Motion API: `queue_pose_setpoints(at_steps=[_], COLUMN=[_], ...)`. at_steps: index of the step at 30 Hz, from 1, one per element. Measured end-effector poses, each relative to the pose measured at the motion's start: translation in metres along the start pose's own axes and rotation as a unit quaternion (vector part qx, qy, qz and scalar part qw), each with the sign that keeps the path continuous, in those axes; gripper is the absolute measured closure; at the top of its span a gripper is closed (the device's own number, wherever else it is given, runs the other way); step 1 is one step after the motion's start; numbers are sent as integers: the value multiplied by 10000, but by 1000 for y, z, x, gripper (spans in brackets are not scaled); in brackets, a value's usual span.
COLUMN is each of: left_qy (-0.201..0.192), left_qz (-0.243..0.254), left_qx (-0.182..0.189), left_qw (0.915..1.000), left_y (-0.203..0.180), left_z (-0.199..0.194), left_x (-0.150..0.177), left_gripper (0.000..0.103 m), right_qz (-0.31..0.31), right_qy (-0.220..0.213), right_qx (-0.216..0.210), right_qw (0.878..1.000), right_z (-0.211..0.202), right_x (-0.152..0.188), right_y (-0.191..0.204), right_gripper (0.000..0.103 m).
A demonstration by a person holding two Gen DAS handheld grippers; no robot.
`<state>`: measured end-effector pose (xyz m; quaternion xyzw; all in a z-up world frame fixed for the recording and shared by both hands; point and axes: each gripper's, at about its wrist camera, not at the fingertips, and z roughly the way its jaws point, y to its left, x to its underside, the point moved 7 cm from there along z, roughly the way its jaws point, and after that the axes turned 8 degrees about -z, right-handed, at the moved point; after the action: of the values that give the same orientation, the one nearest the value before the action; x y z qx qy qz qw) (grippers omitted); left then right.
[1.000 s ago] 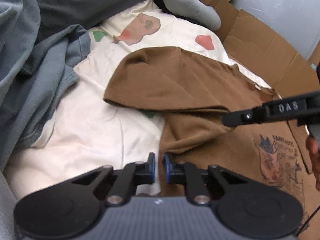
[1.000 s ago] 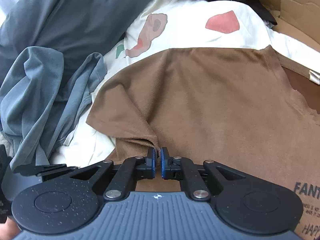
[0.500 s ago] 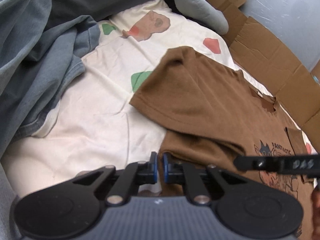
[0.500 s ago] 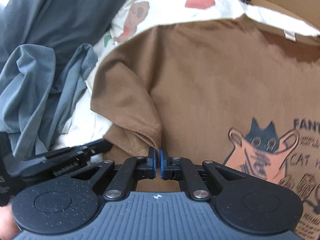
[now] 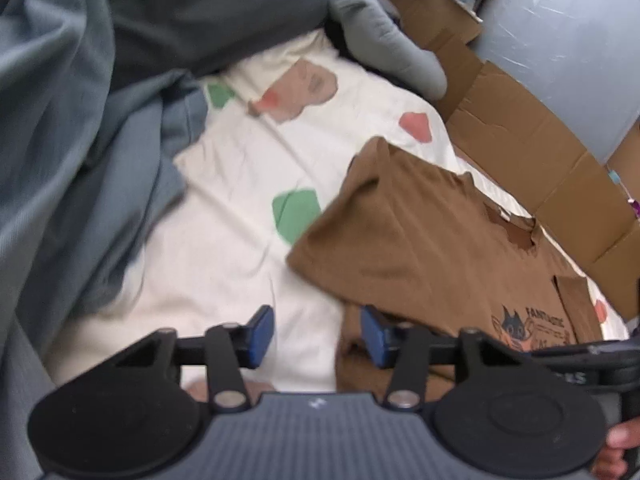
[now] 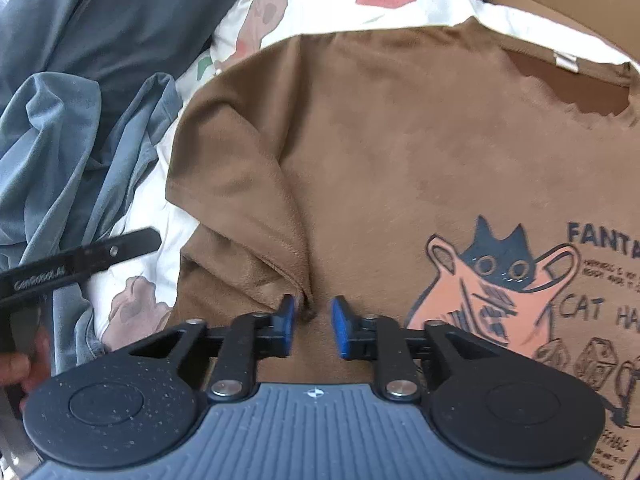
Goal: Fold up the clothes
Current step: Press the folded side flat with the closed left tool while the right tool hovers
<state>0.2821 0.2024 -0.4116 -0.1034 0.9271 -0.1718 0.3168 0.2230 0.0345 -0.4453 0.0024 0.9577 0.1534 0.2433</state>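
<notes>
The left gripper (image 5: 318, 334) had its 2 blue-padded jaws opening, roughly half apart. Between them lay bare white patterned bedsheet (image 5: 224, 216) and the left edge of the brown cotton T-shirt with a cat print (image 5: 420, 236); neither pad pressed on cloth, so it held nothing. The T-shirt spread ahead and to the right of this gripper, its sleeve folded inward over the chest.

The right gripper (image 6: 313, 326) also had its jaws opening, with a narrower gap. The hem corner of the folded sleeve (image 6: 256, 184) sat just inside the left pad; the pads were not clamped on it. The cat print (image 6: 500, 280) lay directly right of this gripper, and the neckline with a white label (image 6: 564, 60) far ahead.

A heap of grey-blue garments (image 6: 72, 128) was left of both grippers. Flattened brown cardboard (image 5: 532, 148) lay beyond the T-shirt, to the right of the left gripper.
</notes>
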Motion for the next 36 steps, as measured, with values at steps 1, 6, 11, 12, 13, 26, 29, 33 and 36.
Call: queue_pose_setpoints(at_steps=[1, 6, 11, 12, 13, 26, 29, 33, 36], left_qy=[-37, -253, -267, -250, -220, -21, -7, 103, 206], left_qz=[74, 240, 325, 362, 396, 493, 440, 338, 386], left_qx=[-11, -116, -190, -206, -194, 109, 278, 558, 755], left_qw=[10000, 9993, 9989, 9988, 9988, 9987, 9986, 9978, 9962], left_y=[-2, -1, 5, 5, 5, -21, -33, -51, -69], left_z=[2, 10, 25, 29, 32, 23, 13, 3, -2], left_x=[-3, -15, -22, -22, -22, -31, -37, -41, -39], left_gripper=[52, 54, 66, 67, 69, 98, 98, 98, 98], right_qz=[-32, -271, -346, -339, -337, -294, -235, -236, -212], right_qy=[-25, -168, -308, -334, -345, -588, -666, -763, -896], right_qx=[2, -28, -91, -102, -96, -169, -209, -310, -436], right_qw=[10000, 9995, 9989, 9988, 9988, 9977, 9973, 9963, 9948], right_z=[-3, -20, -30, -31, -31, -31, -30, -31, -34], right_x=[-1, -6, -8, -8, -8, -16, -21, -26, -32], right_y=[0, 3, 3, 2, 2, 5, 7, 12, 17], right_gripper=[71, 71, 71, 71, 71, 71, 71, 64, 62])
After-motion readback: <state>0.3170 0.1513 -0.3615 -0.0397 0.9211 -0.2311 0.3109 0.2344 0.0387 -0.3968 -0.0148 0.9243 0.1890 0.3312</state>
